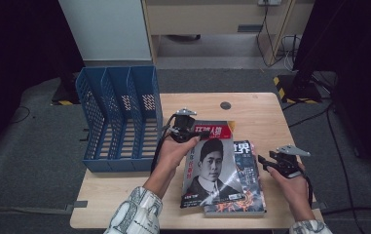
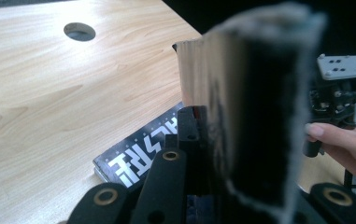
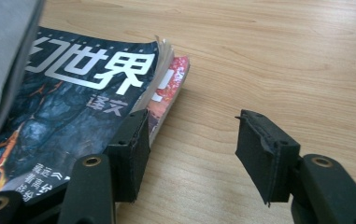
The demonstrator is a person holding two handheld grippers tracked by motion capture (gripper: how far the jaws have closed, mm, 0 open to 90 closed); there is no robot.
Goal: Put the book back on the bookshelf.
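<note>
The left tongs [image 1: 189,130] are clenched on the portrait magazine [image 1: 211,168], its top edge lifted and tilted above the dark magazine [image 1: 245,183] lying flat on the counter [image 1: 251,109]. The right tongs [image 3: 192,149] stand released just beside that dark magazine's edge, nothing between them. 1 blue file rack [image 1: 117,117] stands beyond the left tongs.

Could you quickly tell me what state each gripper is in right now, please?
Left gripper: shut on the portrait magazine, lifting its top edge.
Right gripper: open, holding nothing, beside the magazine stack.
</note>
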